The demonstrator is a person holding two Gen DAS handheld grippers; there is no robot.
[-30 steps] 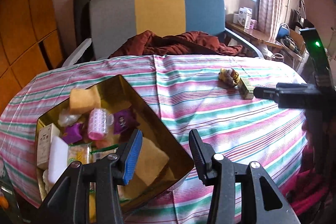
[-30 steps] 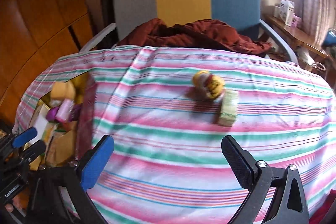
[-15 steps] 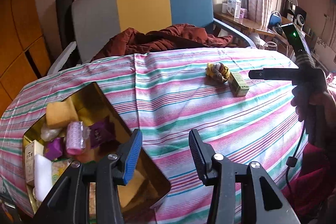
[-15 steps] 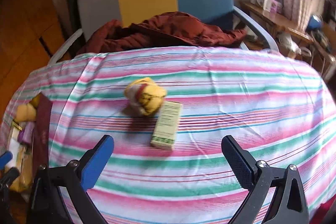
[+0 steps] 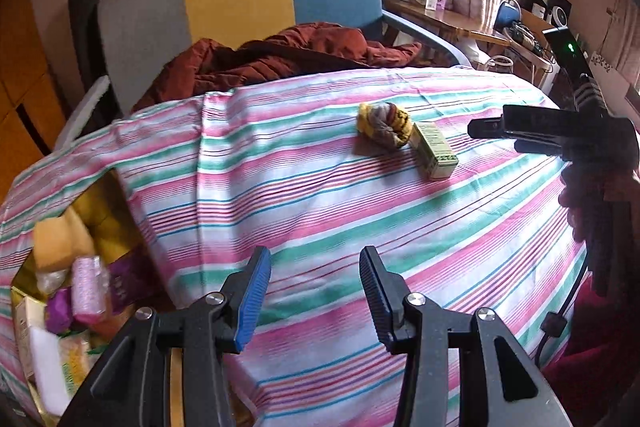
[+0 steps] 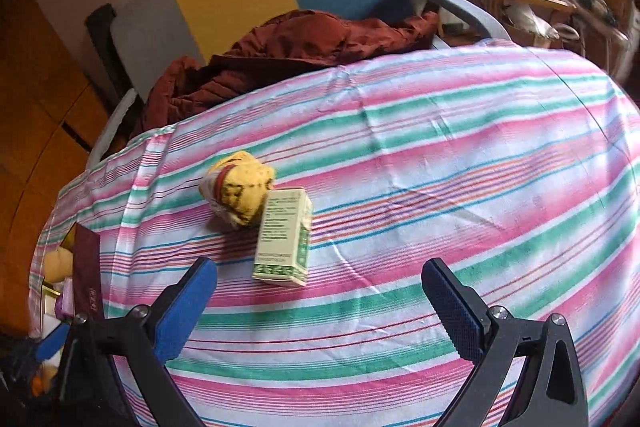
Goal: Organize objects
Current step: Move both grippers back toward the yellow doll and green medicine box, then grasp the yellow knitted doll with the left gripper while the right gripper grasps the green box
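Both grippers have swung away from the gold tin at the striped table's left edge toward the two items left: one green box touching one yellow bundle. The right gripper gapes empty before the box; the left gripper, narrower, holds nothing.

Window daylight; slight blur; fisheye-bent edges
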